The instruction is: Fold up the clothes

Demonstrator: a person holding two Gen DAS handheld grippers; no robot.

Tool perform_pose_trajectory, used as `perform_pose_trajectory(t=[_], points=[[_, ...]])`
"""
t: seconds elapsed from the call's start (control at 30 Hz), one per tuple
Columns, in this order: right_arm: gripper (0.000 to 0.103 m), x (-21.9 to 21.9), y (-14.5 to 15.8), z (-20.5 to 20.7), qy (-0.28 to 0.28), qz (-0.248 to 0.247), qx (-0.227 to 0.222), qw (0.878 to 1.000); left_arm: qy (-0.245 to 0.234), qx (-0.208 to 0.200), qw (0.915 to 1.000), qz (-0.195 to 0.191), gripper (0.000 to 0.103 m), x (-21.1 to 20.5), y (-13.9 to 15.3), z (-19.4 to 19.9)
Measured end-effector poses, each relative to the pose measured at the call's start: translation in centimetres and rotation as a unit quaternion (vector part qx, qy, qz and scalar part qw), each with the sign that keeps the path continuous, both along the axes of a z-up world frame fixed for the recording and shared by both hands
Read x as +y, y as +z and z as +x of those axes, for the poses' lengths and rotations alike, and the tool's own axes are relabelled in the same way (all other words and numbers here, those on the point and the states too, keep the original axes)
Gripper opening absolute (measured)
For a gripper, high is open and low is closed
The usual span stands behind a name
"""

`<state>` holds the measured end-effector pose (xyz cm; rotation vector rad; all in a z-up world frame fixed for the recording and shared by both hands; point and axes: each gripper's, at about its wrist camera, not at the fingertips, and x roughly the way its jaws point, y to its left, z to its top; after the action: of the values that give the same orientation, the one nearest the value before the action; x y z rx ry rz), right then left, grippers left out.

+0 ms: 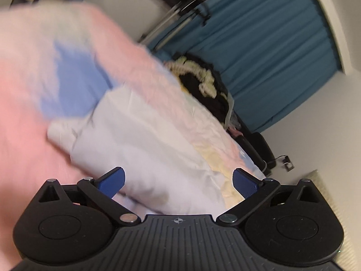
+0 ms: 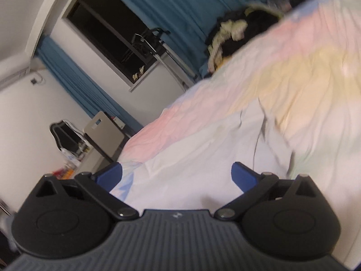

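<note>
Jaws spread wide — white garment (image 1: 140, 149) just ahead, untouched.

Two grippers are present: one left gripper (image 1: 178, 181) and one right gripper (image 2: 177, 176), each with two blue fingers. One white garment (image 1: 140, 149) lies on one pastel patchwork bedspread (image 2: 293, 79), alongside one black garment with cream lace trim (image 1: 203, 83). Two teal curtain panels (image 2: 171, 2), one window (image 2: 108, 33) and one chair (image 2: 105, 128) are visible.
</note>
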<state>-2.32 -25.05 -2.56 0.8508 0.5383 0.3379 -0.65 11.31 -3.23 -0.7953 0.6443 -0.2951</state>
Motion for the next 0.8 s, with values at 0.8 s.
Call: perform_pose_trajectory(t=[0.8], points=[[0.068, -1.8, -8.9, 4.6, -0.096, 0.209, 0.164, 0.959, 0.031, 0.111, 0.9829, -0.144, 0.088, 2.7, -7.8, 6.8]])
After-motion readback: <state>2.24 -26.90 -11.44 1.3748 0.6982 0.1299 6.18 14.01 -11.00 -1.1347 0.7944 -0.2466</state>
